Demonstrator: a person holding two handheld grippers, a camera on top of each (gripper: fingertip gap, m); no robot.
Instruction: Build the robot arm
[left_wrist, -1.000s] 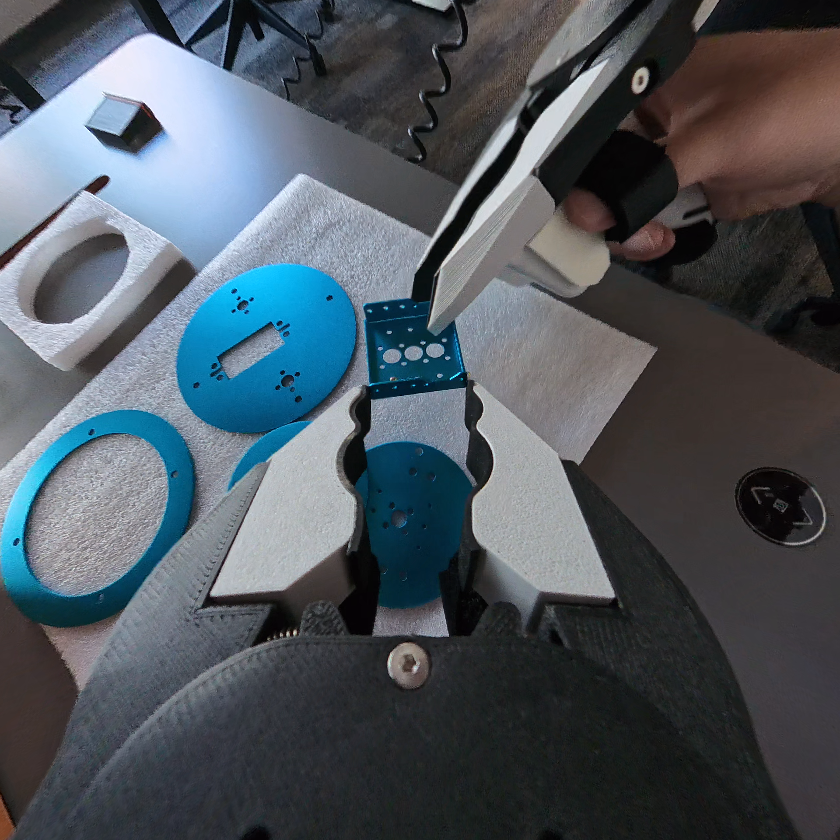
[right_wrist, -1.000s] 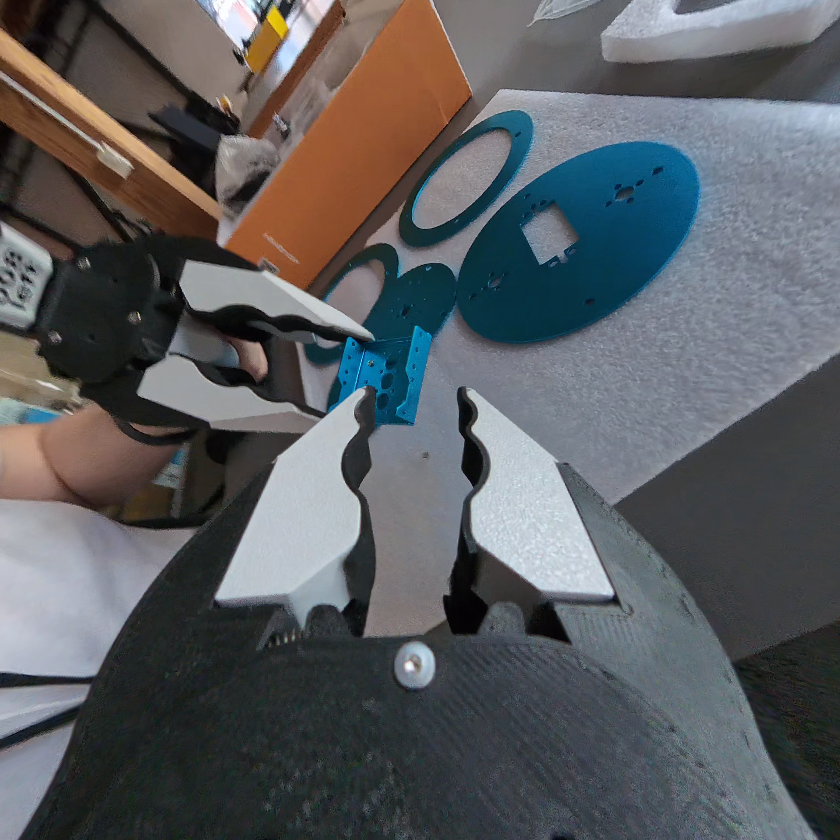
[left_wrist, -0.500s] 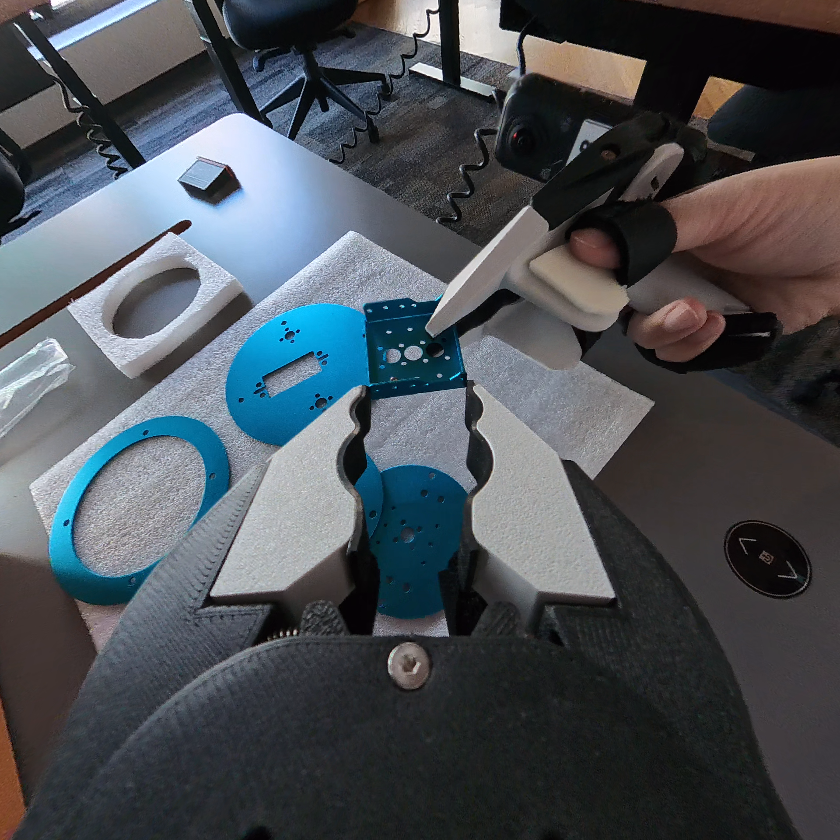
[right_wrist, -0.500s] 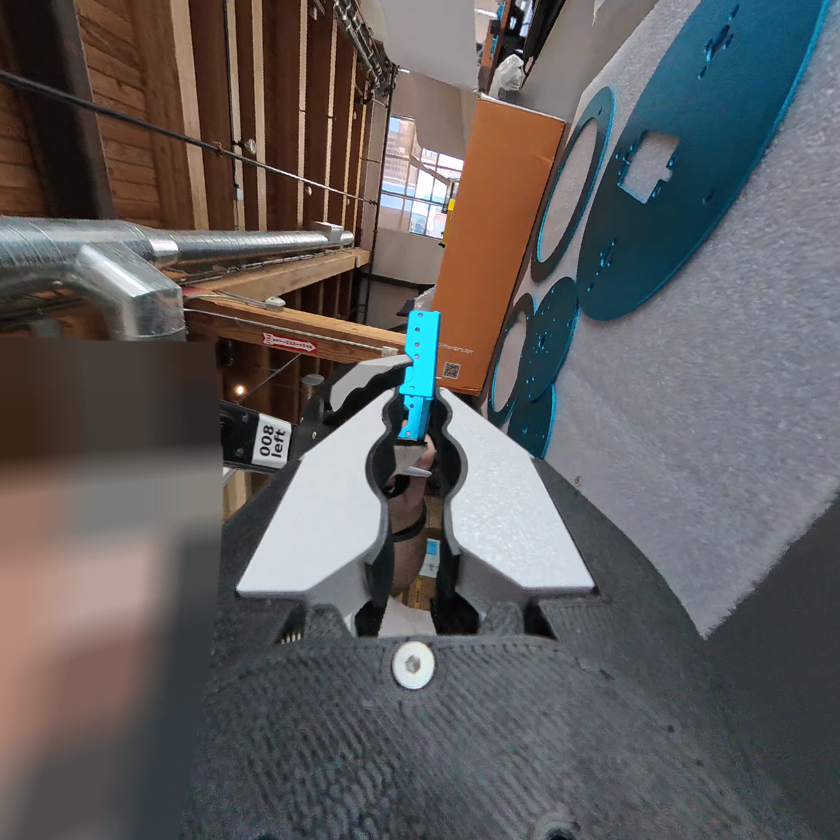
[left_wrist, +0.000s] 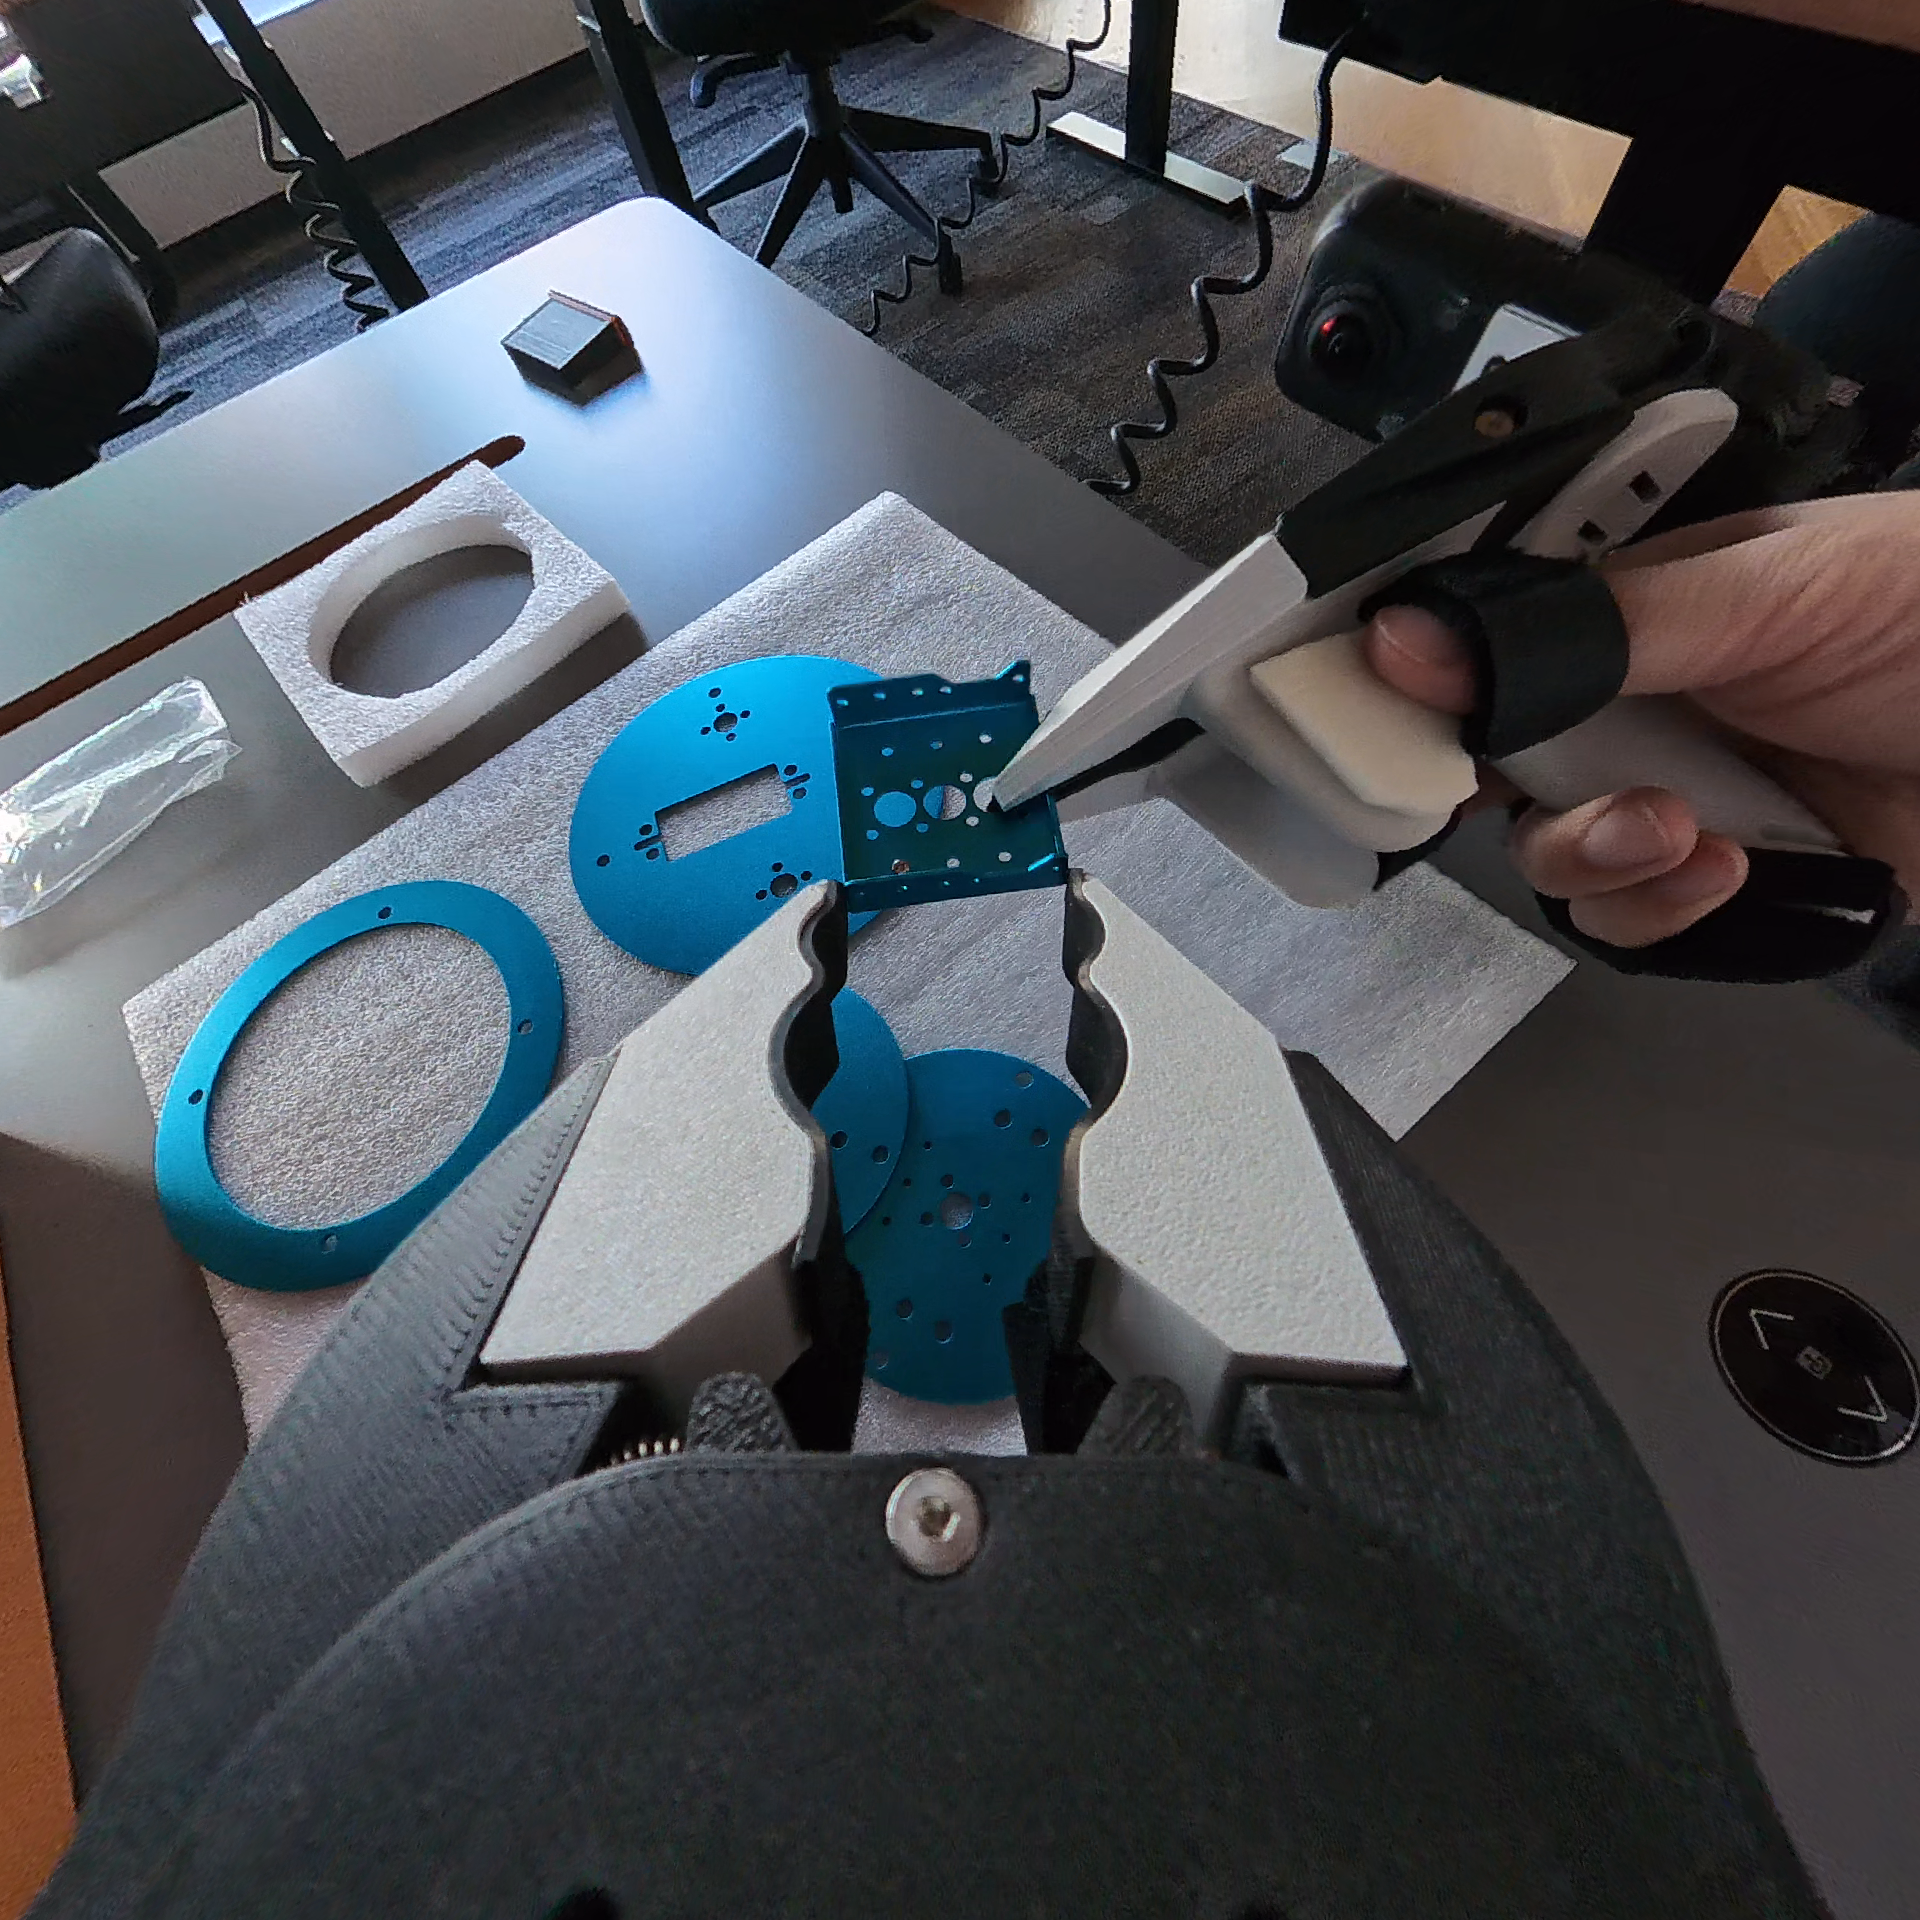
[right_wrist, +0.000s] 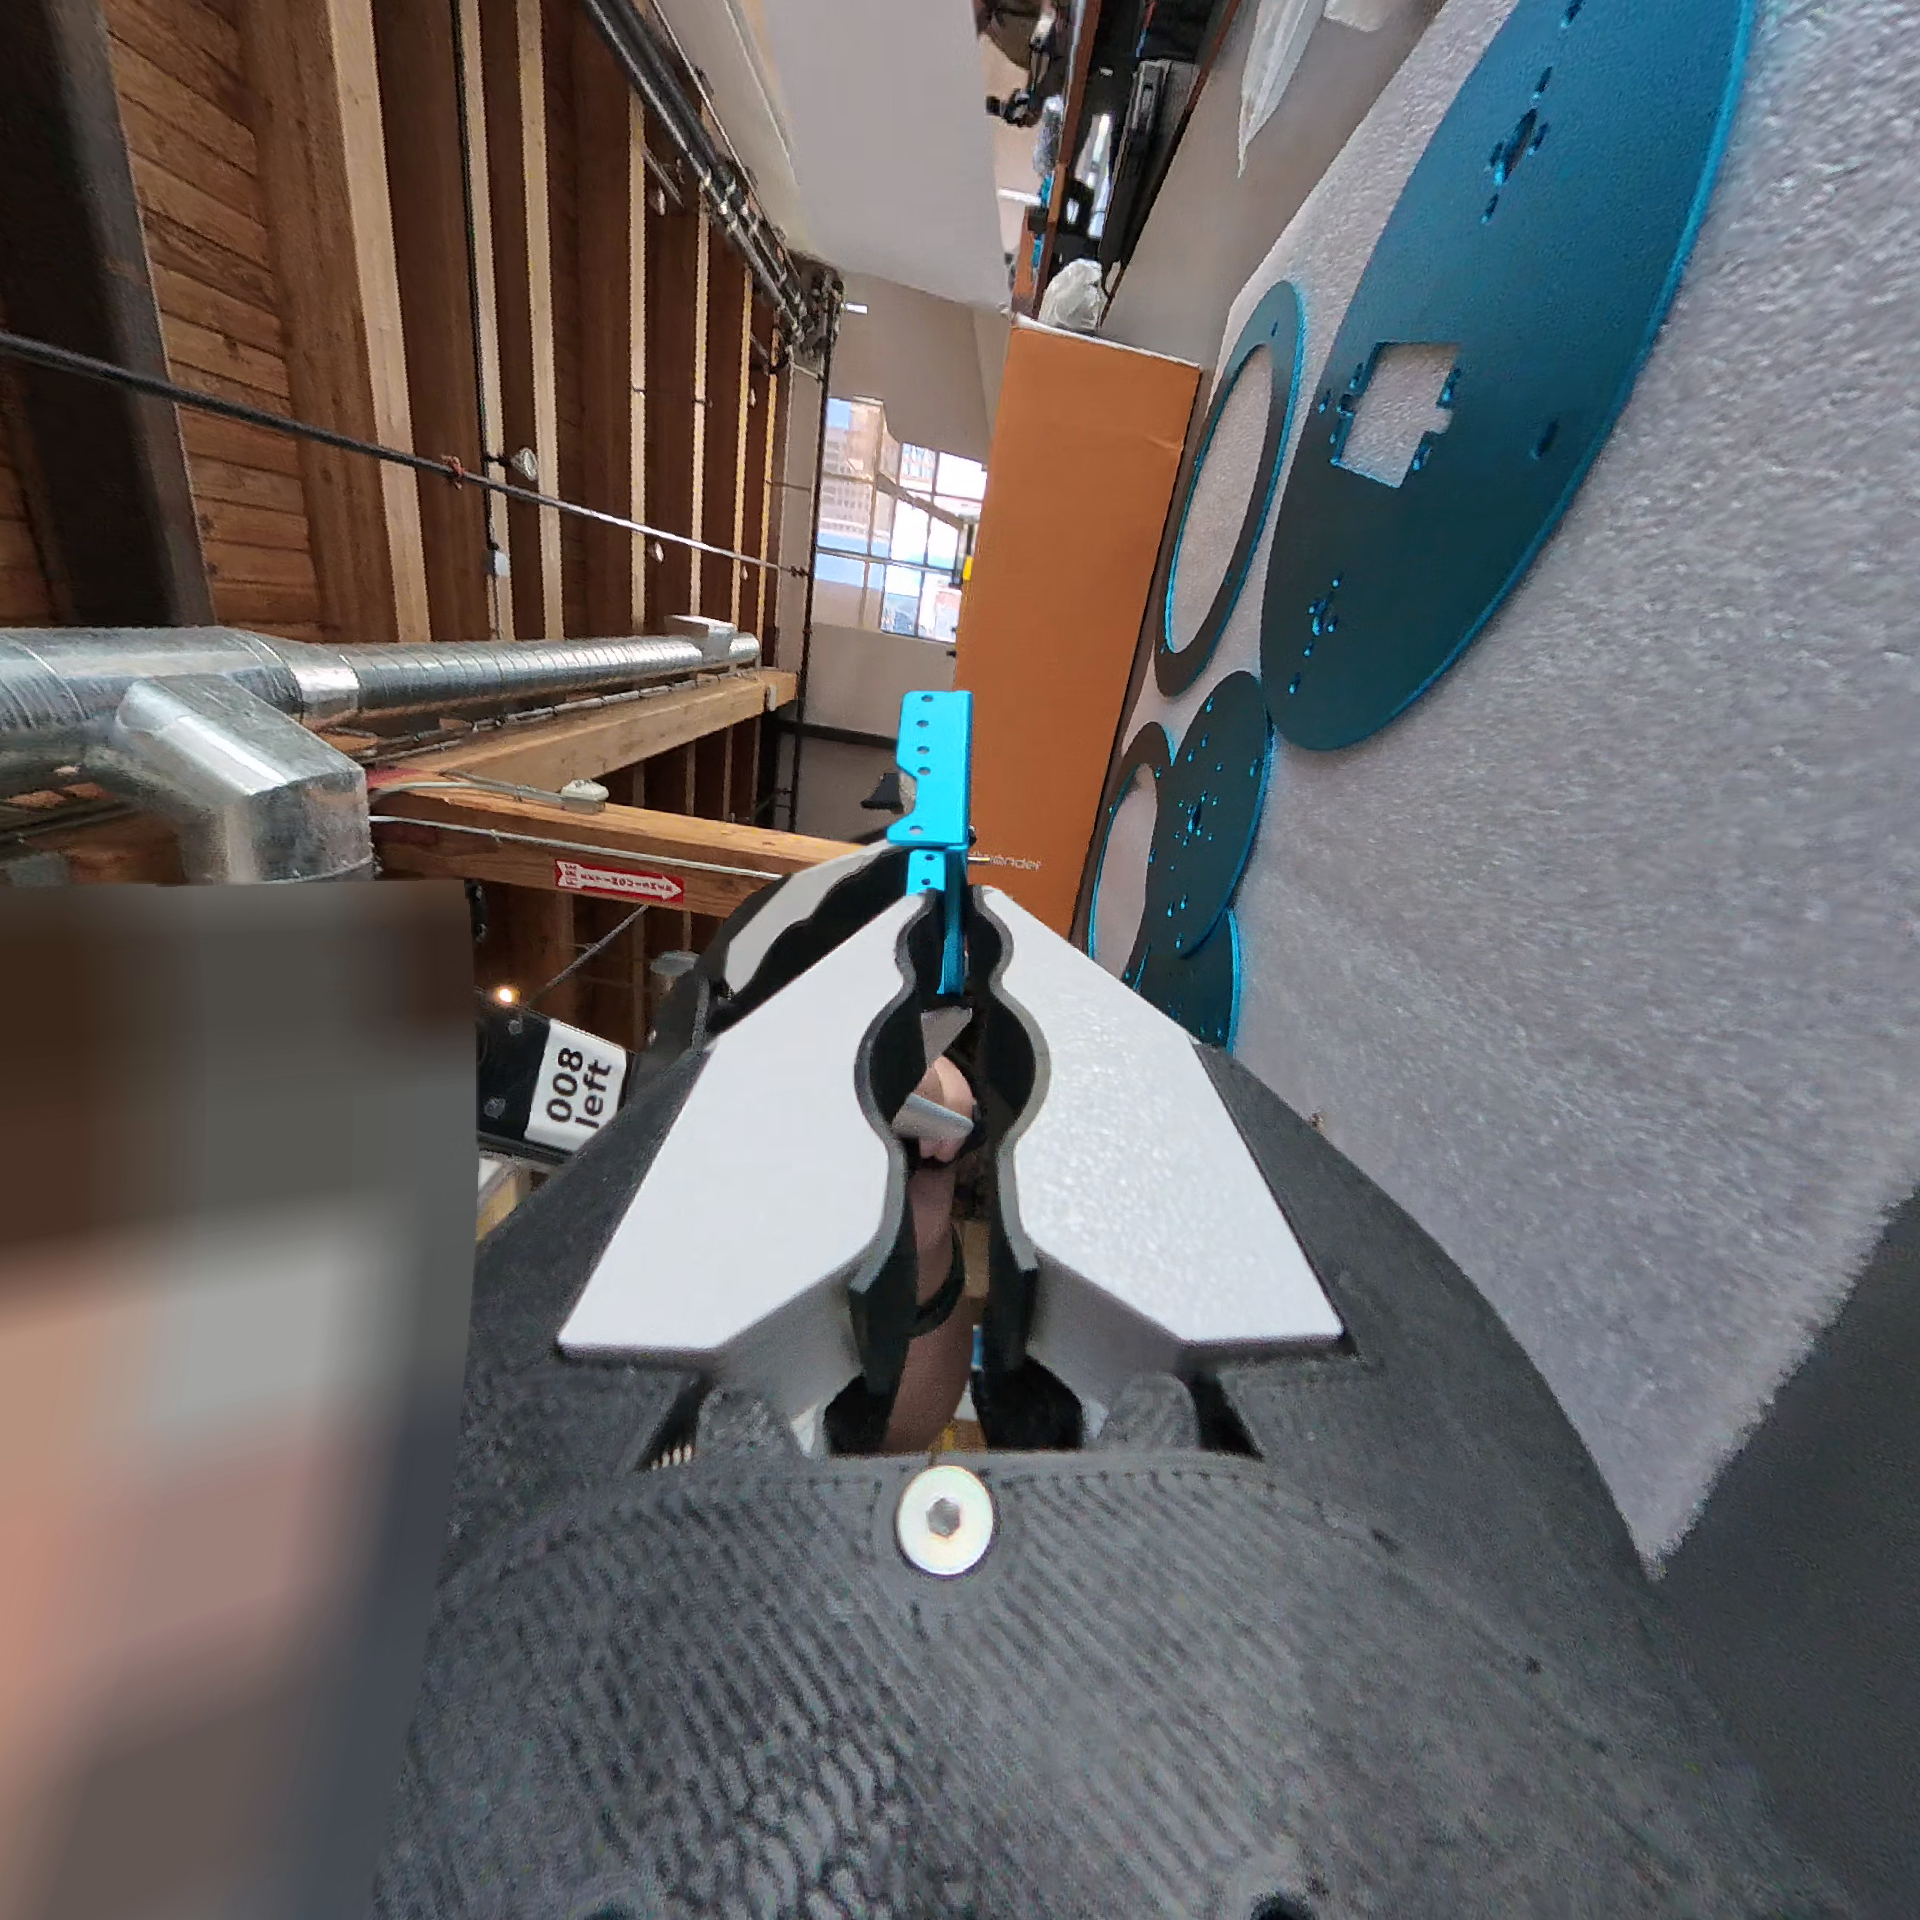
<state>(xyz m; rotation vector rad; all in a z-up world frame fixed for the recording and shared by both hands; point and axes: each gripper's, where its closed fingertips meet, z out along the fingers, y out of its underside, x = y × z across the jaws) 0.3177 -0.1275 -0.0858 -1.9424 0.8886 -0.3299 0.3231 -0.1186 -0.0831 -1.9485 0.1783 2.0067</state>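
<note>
Grey desk (left_wrist: 727, 416) carries a white foam sheet (left_wrist: 1299, 966). On that sheet lie a blue disc (left_wrist: 707, 821) and blue ring (left_wrist: 353, 1081). Above the sheet, the right gripper (right_wrist: 948, 914) pinches a blue bracket (left_wrist: 940, 800); the left gripper (left_wrist: 948, 894) is spread, empty, just beside the bracket.

Lower part of the small blue disc (left_wrist: 961, 1216) behind the left claw (left_wrist: 948, 899), ring beneath it mostly hidden.

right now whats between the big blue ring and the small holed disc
In the left wrist view, another blue piece lies between the big blue ring and the small holed disc, mostly hidden by the left gripper.
</note>
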